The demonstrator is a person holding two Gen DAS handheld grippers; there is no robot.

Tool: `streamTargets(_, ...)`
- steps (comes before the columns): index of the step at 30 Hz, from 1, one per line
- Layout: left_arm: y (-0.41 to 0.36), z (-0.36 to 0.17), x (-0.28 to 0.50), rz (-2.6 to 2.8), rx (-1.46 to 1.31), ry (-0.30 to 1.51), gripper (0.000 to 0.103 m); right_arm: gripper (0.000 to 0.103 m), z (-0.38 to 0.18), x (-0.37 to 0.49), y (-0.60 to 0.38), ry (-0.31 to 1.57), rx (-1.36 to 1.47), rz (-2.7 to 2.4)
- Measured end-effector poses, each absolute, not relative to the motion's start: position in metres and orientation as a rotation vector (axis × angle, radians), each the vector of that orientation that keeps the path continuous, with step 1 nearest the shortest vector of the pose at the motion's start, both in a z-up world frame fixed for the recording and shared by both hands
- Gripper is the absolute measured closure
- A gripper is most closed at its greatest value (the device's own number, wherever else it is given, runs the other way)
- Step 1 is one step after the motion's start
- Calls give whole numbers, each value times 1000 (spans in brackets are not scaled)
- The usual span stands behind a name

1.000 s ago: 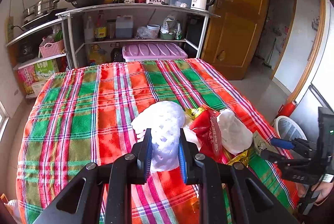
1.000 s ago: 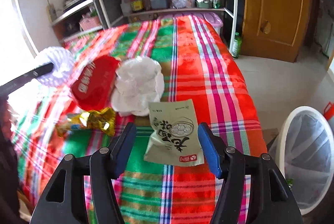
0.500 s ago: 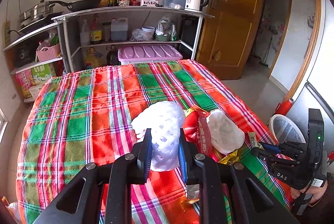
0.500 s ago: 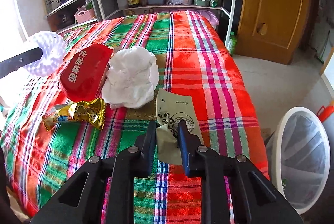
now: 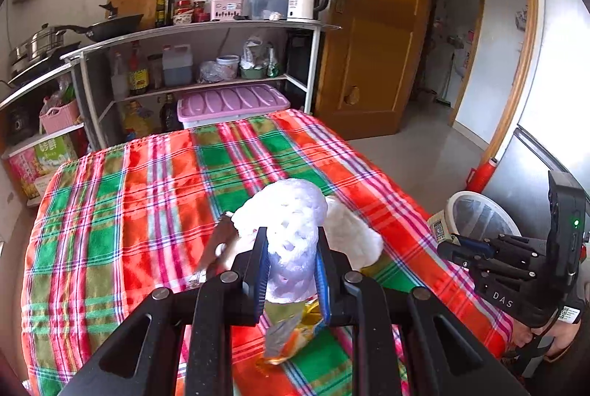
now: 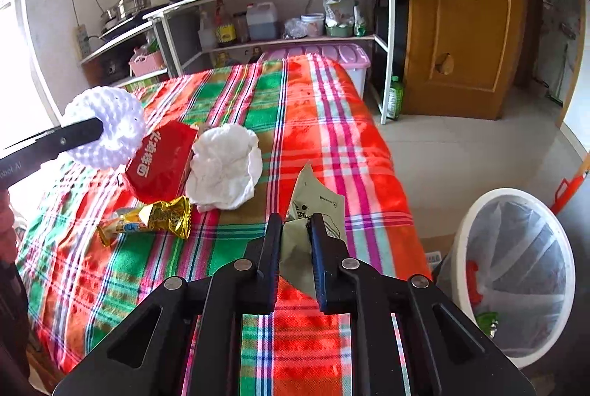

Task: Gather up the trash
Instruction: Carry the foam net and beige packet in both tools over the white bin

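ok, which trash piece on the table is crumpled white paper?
The white wad, lying between the red pack and the green pouch; the foam net is held aloft.

Table covered by a red, green and pink plaid cloth (image 6: 295, 123). Lying directly on it, grouped near the left: red packet (image 6: 162, 162), crumpled white tissue (image 6: 225, 167) touching it, gold snack wrapper (image 6: 155, 217) just in front.

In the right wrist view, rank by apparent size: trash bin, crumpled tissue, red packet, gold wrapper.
1. Trash bin, though it sits nearest the camera.
2. Crumpled tissue and red packet look alike, so unranked.
3. Gold wrapper.
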State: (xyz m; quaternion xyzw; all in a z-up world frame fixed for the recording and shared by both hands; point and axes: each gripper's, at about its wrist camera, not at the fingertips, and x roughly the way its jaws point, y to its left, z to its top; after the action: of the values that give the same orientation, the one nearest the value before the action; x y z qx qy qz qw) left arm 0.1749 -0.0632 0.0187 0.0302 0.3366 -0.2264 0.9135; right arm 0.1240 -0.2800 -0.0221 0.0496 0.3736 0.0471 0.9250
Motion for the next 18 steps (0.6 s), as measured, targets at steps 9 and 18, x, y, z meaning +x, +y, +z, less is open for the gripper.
streamTargets(9, -98, 31, 164, -541, 88, 670, 81, 88, 4, 100, -304, 688, 124, 52)
streamTargets(18, -174, 23, 163, -687, 114, 697, 81, 88, 4, 75, -360, 690, 158, -71)
